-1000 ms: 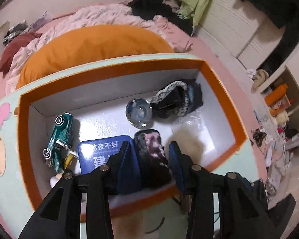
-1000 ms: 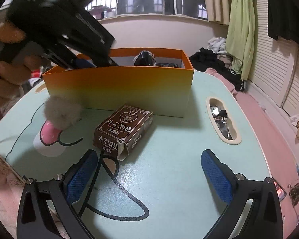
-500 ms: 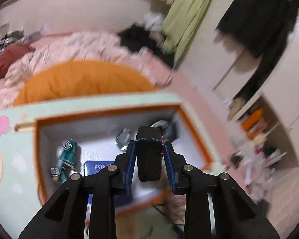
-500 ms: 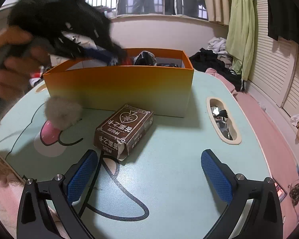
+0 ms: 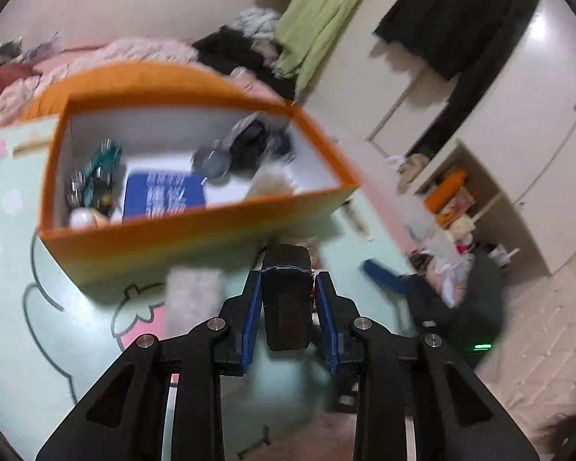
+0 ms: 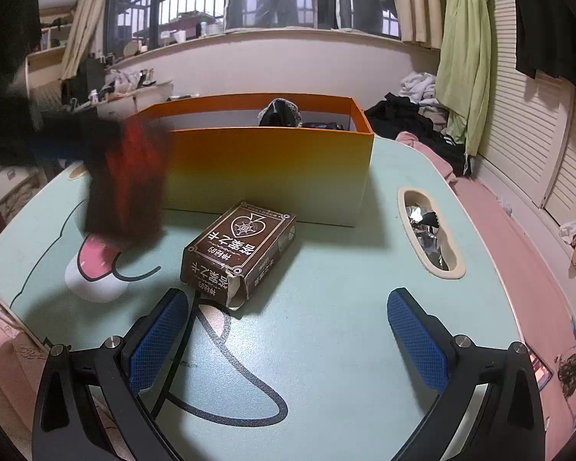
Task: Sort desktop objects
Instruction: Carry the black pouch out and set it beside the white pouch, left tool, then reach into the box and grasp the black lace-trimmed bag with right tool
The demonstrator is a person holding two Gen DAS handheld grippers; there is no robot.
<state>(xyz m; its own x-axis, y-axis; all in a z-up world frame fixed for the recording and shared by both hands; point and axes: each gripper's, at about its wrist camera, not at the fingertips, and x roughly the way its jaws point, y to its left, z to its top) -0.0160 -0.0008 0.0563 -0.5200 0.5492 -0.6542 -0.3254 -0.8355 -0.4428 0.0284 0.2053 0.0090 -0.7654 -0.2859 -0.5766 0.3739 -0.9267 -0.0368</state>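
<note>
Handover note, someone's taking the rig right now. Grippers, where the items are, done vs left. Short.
Left gripper: shut on a dark pouch, held outside the orange box above the table; that view is blurred.
Right gripper: open, empty, hovering over the table just short of the brown card box.
In the orange box: toy car, blue card, a round glass item, dark fabric, a pale fluffy ball.
Done: those items are boxed.
Left: place the pouch; the card box is unsorted.

The left gripper (image 5: 288, 299) has lifted the dark pouch (image 5: 288, 299) out of the orange box (image 5: 196, 242), now clamped outside its front wall.
</note>
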